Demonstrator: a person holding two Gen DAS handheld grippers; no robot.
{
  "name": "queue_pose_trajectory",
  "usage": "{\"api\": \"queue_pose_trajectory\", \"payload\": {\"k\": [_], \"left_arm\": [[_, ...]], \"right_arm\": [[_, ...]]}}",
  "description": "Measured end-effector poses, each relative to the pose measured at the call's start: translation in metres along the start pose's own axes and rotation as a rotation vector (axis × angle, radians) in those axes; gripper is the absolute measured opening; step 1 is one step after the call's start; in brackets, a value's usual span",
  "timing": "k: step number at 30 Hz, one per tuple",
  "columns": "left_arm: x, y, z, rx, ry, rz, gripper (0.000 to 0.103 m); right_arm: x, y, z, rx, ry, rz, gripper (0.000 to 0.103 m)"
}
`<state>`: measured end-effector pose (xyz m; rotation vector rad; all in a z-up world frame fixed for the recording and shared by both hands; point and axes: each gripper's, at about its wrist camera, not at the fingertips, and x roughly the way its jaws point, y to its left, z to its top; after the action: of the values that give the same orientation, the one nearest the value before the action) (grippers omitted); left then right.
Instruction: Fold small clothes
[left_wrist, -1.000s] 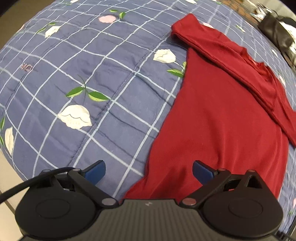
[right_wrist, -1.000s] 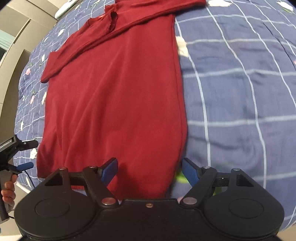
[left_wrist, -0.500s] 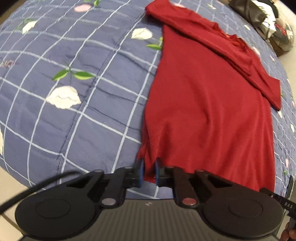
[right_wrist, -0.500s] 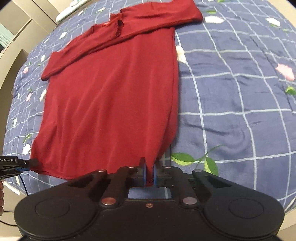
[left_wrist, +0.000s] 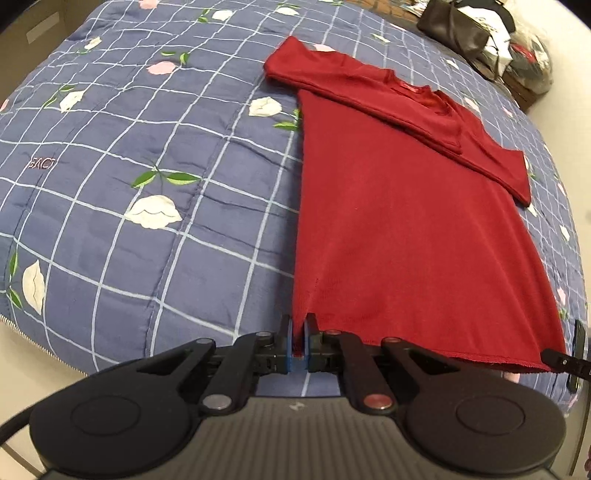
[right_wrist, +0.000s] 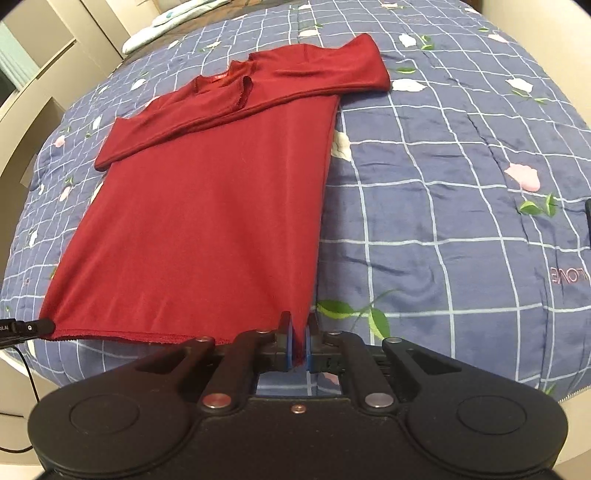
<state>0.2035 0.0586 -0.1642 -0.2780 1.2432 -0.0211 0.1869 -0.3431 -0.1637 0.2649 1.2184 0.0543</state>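
Red shirt (left_wrist: 406, 229) hem pinched by both tongs.

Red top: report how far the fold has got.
Done: both sleeves of the red top lie folded across its chest. In hand: the left hand-held gripper and the right hand-held gripper are each shut on a bottom hem corner. Left: the body lies full length on the blue quilt, so the hem-to-collar fold is not yet made.

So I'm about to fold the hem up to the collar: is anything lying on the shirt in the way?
Nothing visible. Both sleeves are already folded across the chest of the red shirt, and the body between hem and collar is bare.
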Motion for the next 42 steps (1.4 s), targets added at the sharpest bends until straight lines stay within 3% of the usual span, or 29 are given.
{"api": "queue_pose_trajectory", "payload": {"k": [6,11,14,16,18,20,23,27,30,33,39,42], "left_arm": [[0.001,-0.003,-0.020,0.046,0.017,0.027,0.004],[0.001,0.001,-0.022,-0.026,0.002,0.016,0.005],[-0.002,-0.005,-0.020,-0.016,-0.016,0.008,0.008],[-0.004,-0.010,-0.019,-0.001,-0.022,0.011,0.016],[-0.007,-0.015,-0.019,0.019,-0.028,0.020,0.039],[-0.011,-0.019,-0.021,0.043,-0.040,0.032,0.049],[-0.014,-0.024,-0.024,0.086,-0.042,0.063,0.065],[-0.019,-0.029,-0.031,0.137,-0.071,0.131,0.090],[-0.020,-0.034,-0.038,0.193,-0.117,0.157,0.102],[-0.012,-0.044,-0.046,0.272,-0.146,0.190,0.103],[0.012,-0.061,-0.060,0.400,-0.112,0.226,0.103],[0.018,-0.068,-0.066,0.444,-0.115,0.233,0.103]], "right_arm": [[-0.005,-0.003,-0.025,-0.004,0.003,-0.009,0.005],[-0.007,-0.010,-0.035,0.032,-0.051,0.025,0.007],[-0.006,-0.006,-0.036,0.002,-0.062,0.018,0.011],[-0.006,-0.002,-0.037,-0.033,-0.061,-0.001,0.021],[-0.006,0.001,-0.038,-0.062,-0.063,-0.019,0.029],[-0.008,0.004,-0.041,-0.094,-0.072,-0.032,0.041],[-0.012,0.015,-0.048,-0.221,-0.089,-0.068,0.057],[-0.013,0.036,-0.061,-0.416,-0.102,-0.087,0.069],[-0.007,0.051,-0.068,-0.545,-0.102,-0.087,0.075],[0.007,0.068,-0.077,-0.684,-0.099,-0.085,0.078],[0.042,0.091,-0.098,-0.913,-0.080,-0.095,0.079],[0.057,0.094,-0.108,-0.990,-0.093,-0.153,0.070]]}}
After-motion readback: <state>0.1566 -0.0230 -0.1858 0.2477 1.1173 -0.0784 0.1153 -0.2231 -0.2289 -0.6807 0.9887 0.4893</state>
